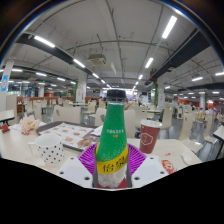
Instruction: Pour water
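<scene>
gripper view shows the hand-held gripper point(112, 170) clenched on an upright green plastic bottle point(113, 140), ready for pouring into the red paper cup point(150, 135) beyond.

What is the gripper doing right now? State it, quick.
Gripper: fingers shut on the green bottle, held upright between the purple pads above the table.
</scene>
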